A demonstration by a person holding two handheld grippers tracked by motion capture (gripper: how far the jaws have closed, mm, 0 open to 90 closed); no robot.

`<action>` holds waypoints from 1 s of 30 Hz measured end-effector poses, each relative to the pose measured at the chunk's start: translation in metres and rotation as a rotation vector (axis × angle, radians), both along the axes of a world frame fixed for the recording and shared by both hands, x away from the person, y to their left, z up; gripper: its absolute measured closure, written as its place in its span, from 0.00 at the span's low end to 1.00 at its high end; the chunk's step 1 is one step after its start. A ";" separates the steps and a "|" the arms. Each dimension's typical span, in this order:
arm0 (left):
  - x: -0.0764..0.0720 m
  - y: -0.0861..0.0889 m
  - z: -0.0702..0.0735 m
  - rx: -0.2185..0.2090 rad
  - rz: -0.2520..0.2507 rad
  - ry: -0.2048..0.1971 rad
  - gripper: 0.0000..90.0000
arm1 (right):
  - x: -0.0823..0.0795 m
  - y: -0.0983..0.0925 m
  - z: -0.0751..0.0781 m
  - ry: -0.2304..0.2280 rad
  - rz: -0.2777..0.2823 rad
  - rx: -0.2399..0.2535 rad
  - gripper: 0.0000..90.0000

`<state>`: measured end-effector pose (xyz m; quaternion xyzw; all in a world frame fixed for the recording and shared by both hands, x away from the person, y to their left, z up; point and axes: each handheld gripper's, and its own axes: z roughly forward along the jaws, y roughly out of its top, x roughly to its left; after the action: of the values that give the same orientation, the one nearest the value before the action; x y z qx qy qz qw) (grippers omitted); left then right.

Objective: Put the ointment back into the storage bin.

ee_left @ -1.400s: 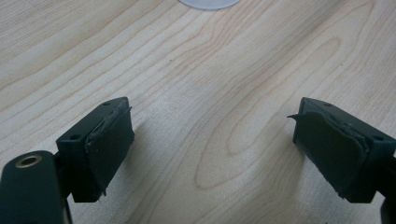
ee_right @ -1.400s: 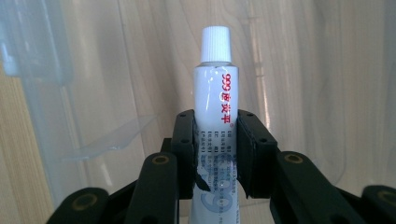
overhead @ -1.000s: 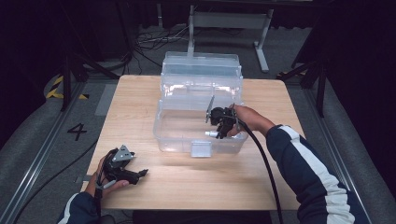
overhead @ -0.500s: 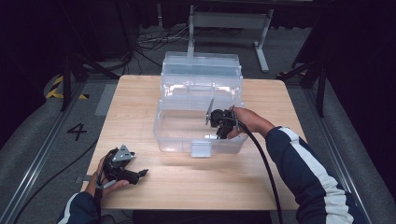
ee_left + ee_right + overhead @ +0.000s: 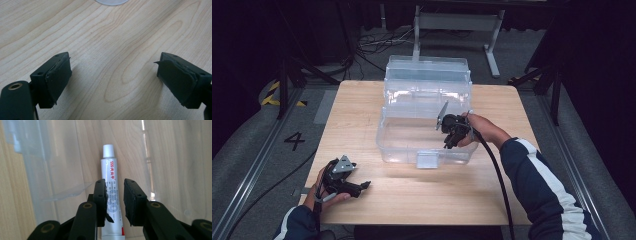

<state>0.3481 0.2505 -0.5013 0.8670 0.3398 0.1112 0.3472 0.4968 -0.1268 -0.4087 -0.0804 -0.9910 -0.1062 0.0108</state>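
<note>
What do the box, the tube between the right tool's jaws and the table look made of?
Box: clear glossy plastic, the table shows through. Tube: white, smooth, with printed lettering and a white cap; plastic or coated metal, can't tell. Table: pale wood grain, matte, possibly laminate.

Light wooden table [image 5: 362, 105] on grey floor [image 5: 252, 130] (dark surroundings, cables [image 5: 372, 45] behind)

The table [image 5: 362, 115] is pale wood with a visible grain and a smooth, slightly shiny finish. On it, the storage box [image 5: 427, 125] is clear, glossy plastic that catches glare along its walls. The tube [image 5: 111, 185] looks like smooth white plastic or coated foil with red print and a matt white cap. Both the left gripper [image 5: 113, 80] and the right gripper [image 5: 115, 200] are matt black plastic with dull, rubbery pads [image 5: 58, 77], frayed at the edges. The near-right sleeve [image 5: 542, 195] is dark cloth with white stripes.
</note>
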 end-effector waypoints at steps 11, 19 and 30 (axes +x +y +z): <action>0.000 0.000 0.000 0.003 0.001 -0.003 0.14 | -0.004 -0.005 0.007 -0.027 0.002 0.029 0.82; 0.000 0.000 0.000 0.003 0.002 -0.003 0.14 | -0.008 -0.012 0.016 -0.073 -0.011 0.064 0.82; 0.000 0.000 0.001 0.006 -0.002 -0.001 0.14 | -0.016 -0.029 0.029 -0.115 -0.036 0.163 0.82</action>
<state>0.3481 0.2502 -0.5007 0.8683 0.3387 0.1123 0.3447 0.4807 -0.1553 -0.3799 -0.0907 -0.9765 -0.1910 -0.0415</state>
